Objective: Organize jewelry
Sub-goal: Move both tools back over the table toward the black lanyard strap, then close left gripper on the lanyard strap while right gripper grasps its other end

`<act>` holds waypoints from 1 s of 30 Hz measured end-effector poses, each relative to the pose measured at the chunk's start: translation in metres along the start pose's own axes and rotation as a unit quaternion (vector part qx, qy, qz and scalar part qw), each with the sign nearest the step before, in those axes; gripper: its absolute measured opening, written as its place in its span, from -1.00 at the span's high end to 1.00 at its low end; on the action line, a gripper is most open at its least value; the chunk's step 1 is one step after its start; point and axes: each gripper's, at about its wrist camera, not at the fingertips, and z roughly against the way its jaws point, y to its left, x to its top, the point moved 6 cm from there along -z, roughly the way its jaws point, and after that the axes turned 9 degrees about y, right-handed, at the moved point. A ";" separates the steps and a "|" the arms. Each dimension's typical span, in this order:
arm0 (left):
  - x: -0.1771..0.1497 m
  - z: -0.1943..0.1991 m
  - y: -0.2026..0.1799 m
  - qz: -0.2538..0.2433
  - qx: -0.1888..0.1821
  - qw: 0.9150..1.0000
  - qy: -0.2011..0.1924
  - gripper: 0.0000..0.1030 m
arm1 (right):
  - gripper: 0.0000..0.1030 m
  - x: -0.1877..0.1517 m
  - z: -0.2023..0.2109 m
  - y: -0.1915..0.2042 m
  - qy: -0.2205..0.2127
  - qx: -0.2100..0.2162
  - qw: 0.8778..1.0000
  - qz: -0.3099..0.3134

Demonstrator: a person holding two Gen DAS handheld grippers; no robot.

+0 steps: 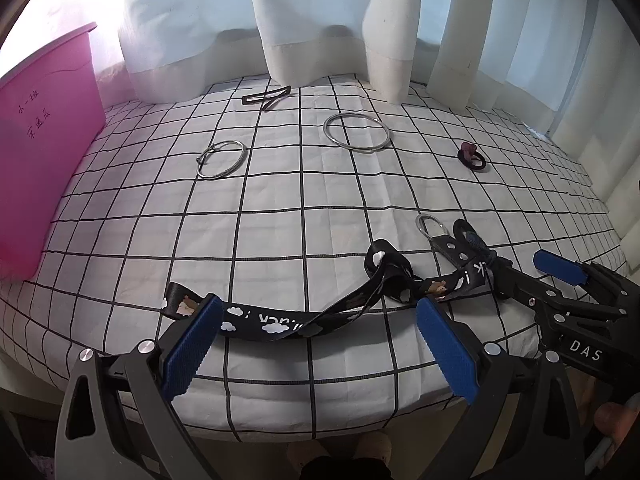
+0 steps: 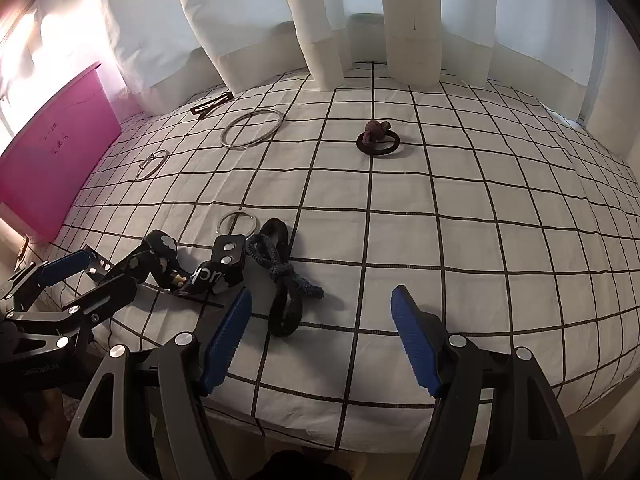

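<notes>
A black lanyard with white clouds and a key ring lies near the front edge of the checked cloth; it also shows in the right wrist view. My left gripper is open, its blue pads either side of the strap. My right gripper is open beside a dark knotted hair tie; it also shows at the right of the left wrist view. A large silver bangle, a small silver bangle, a hair tie with a maroon charm and a black clip lie farther back.
A pink box stands at the left edge of the table. White curtains hang along the back. The checked tablecloth covers the table, and its front edge drops off just under my grippers.
</notes>
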 end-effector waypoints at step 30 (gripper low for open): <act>0.004 -0.026 -0.011 -0.026 0.015 0.998 -0.053 -0.29 | -0.18 0.002 -0.012 0.010 -0.050 -0.055 0.996 0.045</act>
